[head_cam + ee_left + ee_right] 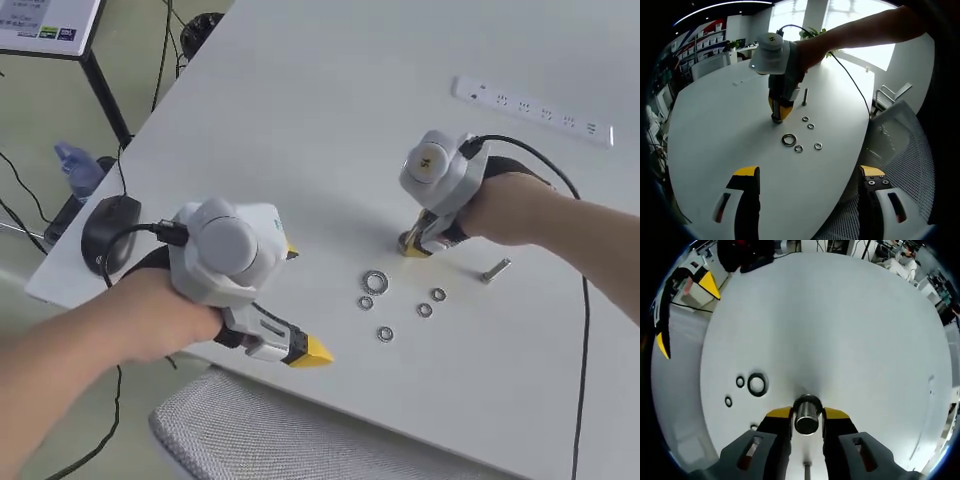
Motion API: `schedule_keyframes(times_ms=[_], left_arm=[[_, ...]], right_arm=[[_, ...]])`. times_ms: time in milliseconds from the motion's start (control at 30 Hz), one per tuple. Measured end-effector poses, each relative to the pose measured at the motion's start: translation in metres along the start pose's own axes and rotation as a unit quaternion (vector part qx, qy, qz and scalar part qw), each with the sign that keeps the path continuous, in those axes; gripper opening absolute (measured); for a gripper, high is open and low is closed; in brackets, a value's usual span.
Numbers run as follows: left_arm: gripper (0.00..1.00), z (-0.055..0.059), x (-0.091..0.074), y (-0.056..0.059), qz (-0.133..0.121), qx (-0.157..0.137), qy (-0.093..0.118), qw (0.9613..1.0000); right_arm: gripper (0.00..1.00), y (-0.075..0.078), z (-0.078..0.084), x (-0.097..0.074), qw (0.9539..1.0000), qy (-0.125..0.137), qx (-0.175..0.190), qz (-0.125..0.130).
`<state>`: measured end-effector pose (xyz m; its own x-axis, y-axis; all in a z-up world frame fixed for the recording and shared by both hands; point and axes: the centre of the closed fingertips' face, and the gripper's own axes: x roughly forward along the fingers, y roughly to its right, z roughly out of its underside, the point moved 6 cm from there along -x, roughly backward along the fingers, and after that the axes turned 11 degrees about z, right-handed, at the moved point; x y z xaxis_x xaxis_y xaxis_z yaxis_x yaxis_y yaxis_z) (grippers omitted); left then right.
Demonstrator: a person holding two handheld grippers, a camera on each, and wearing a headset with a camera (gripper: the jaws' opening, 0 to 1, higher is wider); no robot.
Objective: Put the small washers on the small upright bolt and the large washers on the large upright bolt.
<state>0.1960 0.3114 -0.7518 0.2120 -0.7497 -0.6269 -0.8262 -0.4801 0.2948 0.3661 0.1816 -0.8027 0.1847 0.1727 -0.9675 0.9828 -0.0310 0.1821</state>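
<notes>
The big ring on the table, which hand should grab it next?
Left. The left gripper is open and free, with the big ring lying ahead of its jaws. The right gripper is busy, shut on the big bolt, holding it upright.

The board (45, 22) bears print too small to read.

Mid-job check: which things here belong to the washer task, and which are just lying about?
Job: large grey steel bolt in right hand-held gripper; small steel bolt lying flat; large steel washer; four small steel washers.
Stray: white power strip; blue spray bottle.
</notes>
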Motion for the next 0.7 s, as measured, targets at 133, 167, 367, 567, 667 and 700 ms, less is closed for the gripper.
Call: schedule_keyframes(times_ms=[133, 167, 367, 567, 667, 700], left_arm=[[0.79, 0.0001, 0.0016, 0.0003, 0.002, 0.004, -0.005, 1.0], [0.79, 0.0002, 0.0019, 0.0003, 0.002, 0.006, -0.008, 0.9999], [0.79, -0.0022, 0.0022, -0.0027, 0.005, 0.004, -0.004, 1.0], [0.78, -0.0052, 0.0014, -0.0025, 0.004, 0.009, -0.004, 0.9999], [0.78, -0.0046, 0.0008, -0.002, 0.003, 0.009, -0.006, 0.9999], [0.78, -0.004, 0.0004, -0.0019, 0.003, 0.008, -0.006, 0.9999]], right_arm=[[0.22, 0.0031, -0.0006, 0.0032, 1.0, 0.0, -0.003, -0.002], [0.23, 0.0028, -0.0008, 0.0024, 1.0, 0.0, 0.0, -0.002], [0.23, 0.0011, -0.0015, 0.0006, 1.0, 0.002, 0.001, -0.003], [0.25, -0.0005, 0.0005, 0.0024, 0.9999, -0.005, -0.003, -0.009], [0.28, 0.003, 0.0003, 0.0044, 0.9999, -0.002, -0.01, -0.005], [0.31, 0.004, -0.0004, 0.0039, 0.9999, 0.001, -0.011, -0.001]])
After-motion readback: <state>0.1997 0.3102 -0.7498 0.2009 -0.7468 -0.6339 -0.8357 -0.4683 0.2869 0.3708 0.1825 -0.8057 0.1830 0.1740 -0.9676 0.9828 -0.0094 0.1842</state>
